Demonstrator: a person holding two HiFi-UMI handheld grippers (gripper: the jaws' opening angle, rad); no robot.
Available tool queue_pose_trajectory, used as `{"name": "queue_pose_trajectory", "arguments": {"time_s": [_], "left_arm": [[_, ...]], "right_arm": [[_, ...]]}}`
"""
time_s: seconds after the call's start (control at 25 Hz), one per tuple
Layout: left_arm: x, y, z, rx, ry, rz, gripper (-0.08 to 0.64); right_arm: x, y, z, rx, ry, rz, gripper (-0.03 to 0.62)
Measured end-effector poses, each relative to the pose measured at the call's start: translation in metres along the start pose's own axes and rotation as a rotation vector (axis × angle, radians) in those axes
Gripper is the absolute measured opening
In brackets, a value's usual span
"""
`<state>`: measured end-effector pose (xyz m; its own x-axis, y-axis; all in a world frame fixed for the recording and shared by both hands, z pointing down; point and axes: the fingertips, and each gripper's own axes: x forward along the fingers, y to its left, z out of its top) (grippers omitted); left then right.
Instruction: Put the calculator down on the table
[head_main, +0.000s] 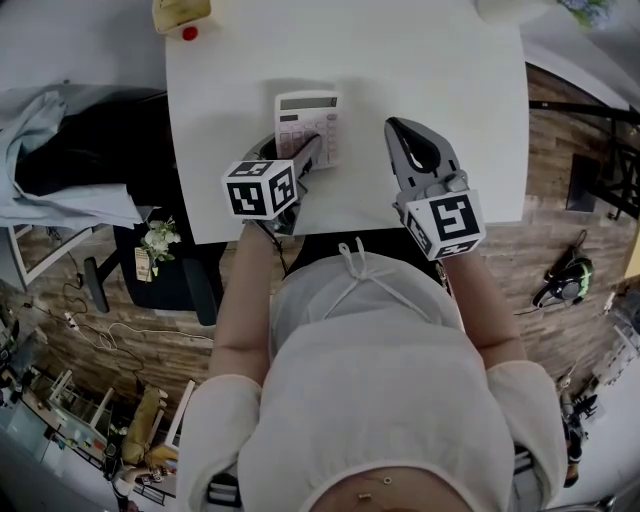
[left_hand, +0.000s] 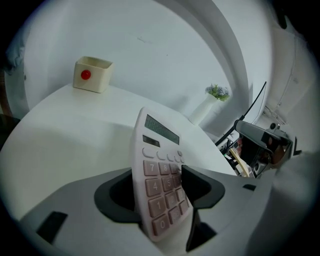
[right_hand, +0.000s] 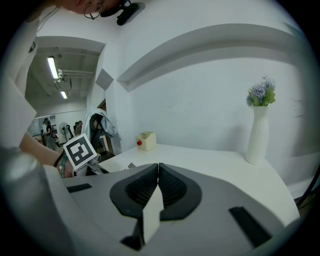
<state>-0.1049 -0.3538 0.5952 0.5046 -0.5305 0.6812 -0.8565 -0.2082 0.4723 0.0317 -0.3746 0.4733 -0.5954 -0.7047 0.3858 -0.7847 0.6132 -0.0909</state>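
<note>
White table (head_main: 430, 90): calculator (left_hand: 159, 142) loose between left gripper's (left_hand: 157, 172) parted fingers (left_hand: 116, 196).

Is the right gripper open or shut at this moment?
Shut. The right gripper has its black ribbed fingers pressed together, nothing between.

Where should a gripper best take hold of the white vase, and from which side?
Grip the vase around its slim middle, coming in level from the near side. It stands upright and narrow, and the flowers block its top.
</note>
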Motion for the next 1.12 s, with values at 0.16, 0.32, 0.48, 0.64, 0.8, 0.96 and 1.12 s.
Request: {"name": "queue_pose_trajectory", "arguments": {"time_s": [0.16,0.32,0.48,0.64,0.8,0.96,1.12], "left_arm": [[0.003,0.001,0.001,0.046,-0.025,0.084,0.308],[0.003,0.008,0.004,0.198,-0.064,0.188,0.368],[0.000,0.009,0.007,0.190,-0.078,0.182,0.370],[-0.015,0.007,0.020,0.193,-0.126,0.172,0.368],[-0.040,-0.010,0.044,0.259,-0.213,0.142,0.342],[-0.073,-0.030,0.075,0.328,-0.336,0.145,0.193],[-0.103,-0.049,0.097,0.352,-0.421,0.134,0.090]], "right_arm": [[0.001,0.000,0.001,-0.004,-0.003,-0.003,0.006],[0.002,0.004,-0.002,-0.005,0.002,-0.007,0.006],[-0.002,0.001,-0.005,0.002,0.002,-0.023,0.006],[-0.010,-0.002,0.000,0.000,-0.013,-0.042,0.006],[-0.019,-0.003,0.011,-0.009,-0.042,-0.060,0.006],[-0.028,-0.003,0.024,-0.028,-0.077,-0.074,0.006],[-0.040,-0.004,0.040,-0.051,-0.115,-0.083,0.006]]}}
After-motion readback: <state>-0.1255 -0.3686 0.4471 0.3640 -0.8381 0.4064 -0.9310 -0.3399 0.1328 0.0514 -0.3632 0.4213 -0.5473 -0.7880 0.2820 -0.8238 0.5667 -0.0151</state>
